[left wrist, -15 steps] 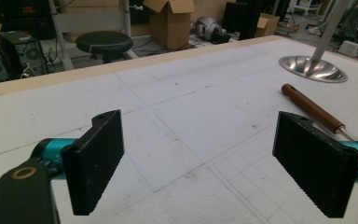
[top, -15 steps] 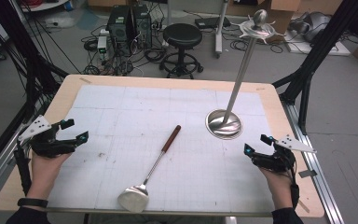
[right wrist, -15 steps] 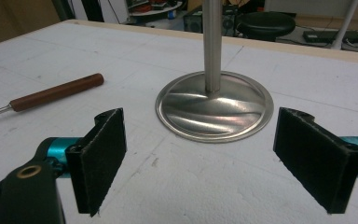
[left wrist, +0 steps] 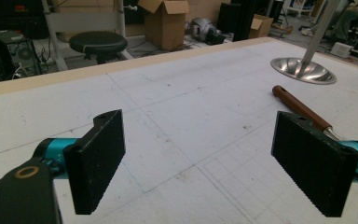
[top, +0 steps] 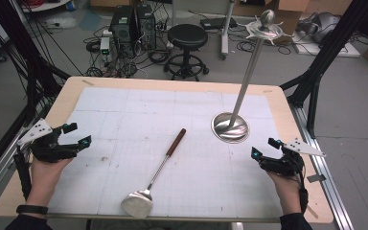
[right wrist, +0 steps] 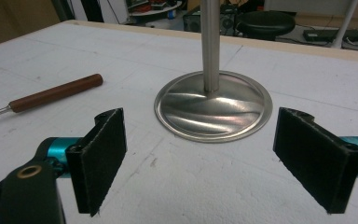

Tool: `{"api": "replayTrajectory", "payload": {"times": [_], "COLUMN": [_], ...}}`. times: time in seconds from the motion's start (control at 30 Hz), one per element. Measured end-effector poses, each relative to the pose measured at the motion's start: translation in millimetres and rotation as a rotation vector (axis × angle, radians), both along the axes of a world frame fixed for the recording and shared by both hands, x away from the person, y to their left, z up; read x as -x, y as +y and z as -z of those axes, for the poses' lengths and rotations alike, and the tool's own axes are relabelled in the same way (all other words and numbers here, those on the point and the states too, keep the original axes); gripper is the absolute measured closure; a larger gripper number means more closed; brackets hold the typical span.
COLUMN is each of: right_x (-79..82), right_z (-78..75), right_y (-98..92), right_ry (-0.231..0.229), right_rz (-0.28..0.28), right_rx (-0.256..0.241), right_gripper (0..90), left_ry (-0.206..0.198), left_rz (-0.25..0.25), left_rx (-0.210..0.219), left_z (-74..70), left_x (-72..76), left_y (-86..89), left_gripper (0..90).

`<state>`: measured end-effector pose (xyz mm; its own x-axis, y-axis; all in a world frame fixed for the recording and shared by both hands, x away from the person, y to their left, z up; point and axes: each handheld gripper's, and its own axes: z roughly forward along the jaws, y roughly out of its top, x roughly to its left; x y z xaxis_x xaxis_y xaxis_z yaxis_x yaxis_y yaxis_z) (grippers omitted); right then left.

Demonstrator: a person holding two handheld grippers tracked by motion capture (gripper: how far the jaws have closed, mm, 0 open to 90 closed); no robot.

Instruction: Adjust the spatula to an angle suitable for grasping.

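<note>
While my left gripper (top: 73, 135) and right gripper (top: 263, 147) rest at the table (top: 278, 100) edges with jaws apart and empty, I see the ladle (top: 158, 167) flat between them, well apart from both, beside the stand (top: 231, 125).

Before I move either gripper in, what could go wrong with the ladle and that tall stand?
1. The stand is a tall thin pole on a small round base; the right gripper, jaws open, is aimed right at it, so a bump could tip it.
2. The ladle lies flat on the table; its thin metal shaft may slip or roll when pinched, so the brown handle looks safer.
3. The left gripper, open, would approach side-on and could push the ladle away.
</note>
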<state>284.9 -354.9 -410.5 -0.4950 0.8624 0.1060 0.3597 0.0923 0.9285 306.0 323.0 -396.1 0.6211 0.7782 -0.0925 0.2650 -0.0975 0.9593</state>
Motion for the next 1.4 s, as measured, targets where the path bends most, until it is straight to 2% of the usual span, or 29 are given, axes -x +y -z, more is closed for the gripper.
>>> {"api": "replayTrajectory", "payload": {"times": [0.33,0.6,1.1,1.4], "right_x": [-1.0,1.1,1.4,1.1], "right_z": [0.6,0.1,-2.6,-1.9], "right_y": [-1.1,-2.6,-4.0,-5.0], "right_ry": [0.005,0.008,-0.003,-0.001], "right_rz": [0.000,0.015,0.013,0.015], "right_rx": [0.000,-0.012,-0.012,-0.007], "right_gripper": [16.6,16.6,16.6,16.6], "left_ry": [0.002,0.011,0.016,0.022], "left_rz": [0.013,0.013,0.020,0.014], "left_rx": [-0.024,-0.006,-0.019,-0.012], "left_z": [-8.2,-7.9,-12.1,-12.2], "left_x": [2.0,0.5,0.6,0.6], "left_y": [-5.8,-6.4,-11.5,-11.5], "left_gripper": [18.1,18.2,18.2,18.2]}}
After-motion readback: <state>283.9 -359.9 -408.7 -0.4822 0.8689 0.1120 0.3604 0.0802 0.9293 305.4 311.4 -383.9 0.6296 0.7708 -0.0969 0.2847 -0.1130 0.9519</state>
